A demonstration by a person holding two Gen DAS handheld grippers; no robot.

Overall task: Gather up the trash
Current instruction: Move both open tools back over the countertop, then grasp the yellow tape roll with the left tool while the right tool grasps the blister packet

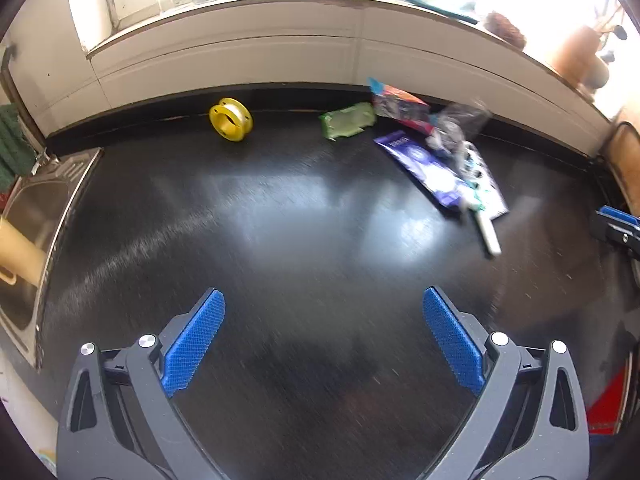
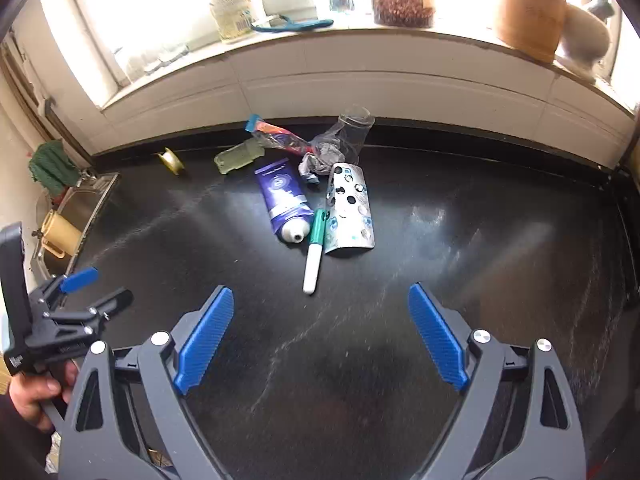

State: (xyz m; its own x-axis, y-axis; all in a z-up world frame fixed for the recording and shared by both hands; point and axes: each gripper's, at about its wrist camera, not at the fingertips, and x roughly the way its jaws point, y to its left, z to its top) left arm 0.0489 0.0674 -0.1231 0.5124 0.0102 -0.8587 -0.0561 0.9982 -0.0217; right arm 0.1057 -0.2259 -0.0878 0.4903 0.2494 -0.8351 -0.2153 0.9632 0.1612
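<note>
Trash lies in a heap on the black counter [image 2: 440, 280] near the back wall: a purple tube [image 2: 282, 200], a white and green pen [image 2: 314, 256], a silver blister pack [image 2: 350, 210], a clear plastic cup [image 2: 352, 130], crumpled foil [image 2: 320, 158], a colourful wrapper [image 2: 276, 134] and a green packet [image 2: 238, 158]. The heap also shows at the right of the left wrist view, with the tube [image 1: 420, 168] and the green packet [image 1: 346, 120]. My right gripper [image 2: 320, 300] is open and empty, short of the pen. My left gripper [image 1: 324, 300] is open and empty over bare counter; it also shows in the right wrist view [image 2: 100, 286].
A yellow spool [image 1: 231, 119] stands near the back wall. A steel sink [image 1: 32, 232] with a tan cup [image 1: 20, 256] sits at the left. The windowsill [image 2: 360, 36] holds bottles, a jar and a brown vase [image 2: 528, 4]. A red object [image 1: 608, 404] lies at the right edge.
</note>
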